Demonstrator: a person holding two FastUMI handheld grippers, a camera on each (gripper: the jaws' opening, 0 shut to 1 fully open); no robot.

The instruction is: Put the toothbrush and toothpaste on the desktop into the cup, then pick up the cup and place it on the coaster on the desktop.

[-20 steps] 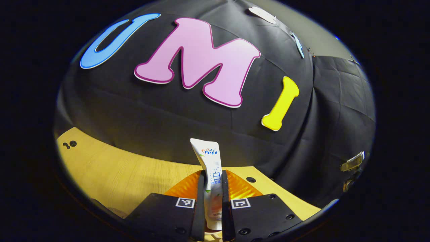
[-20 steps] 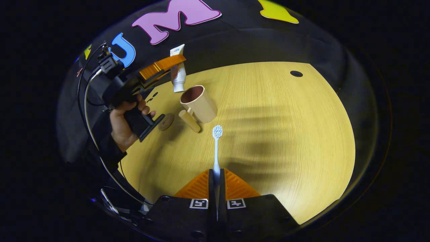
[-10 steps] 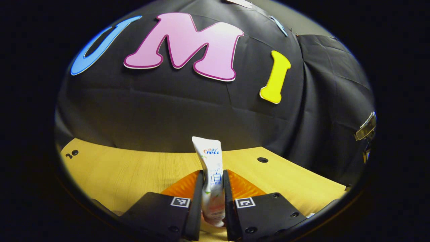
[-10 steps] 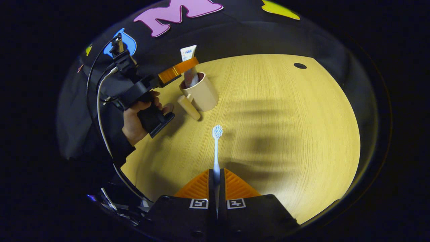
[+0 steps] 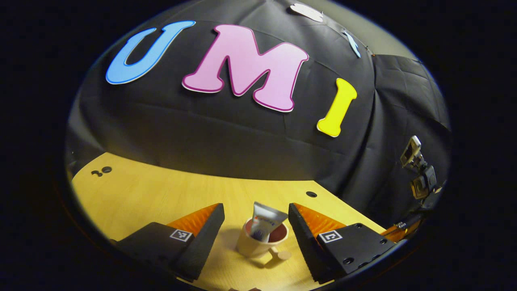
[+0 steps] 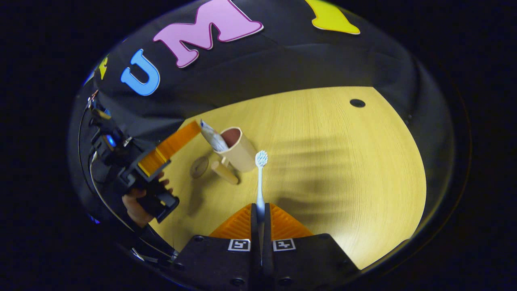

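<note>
Left gripper point(image 5: 255, 230) gapes above the wooden desktop point(image 6: 343, 161); right gripper point(image 6: 260, 218) clamps the toothbrush point(image 6: 260, 182)

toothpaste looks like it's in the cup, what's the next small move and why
Probably carry the right gripper forward until the brush head hangs over the cup. The toothpaste leans inside the cup, and the left gripper is open around it, touching nothing. The toothbrush is clamped in the right gripper, bristles beside the cup's rim, not yet over it. The coaster lies bare.
</note>
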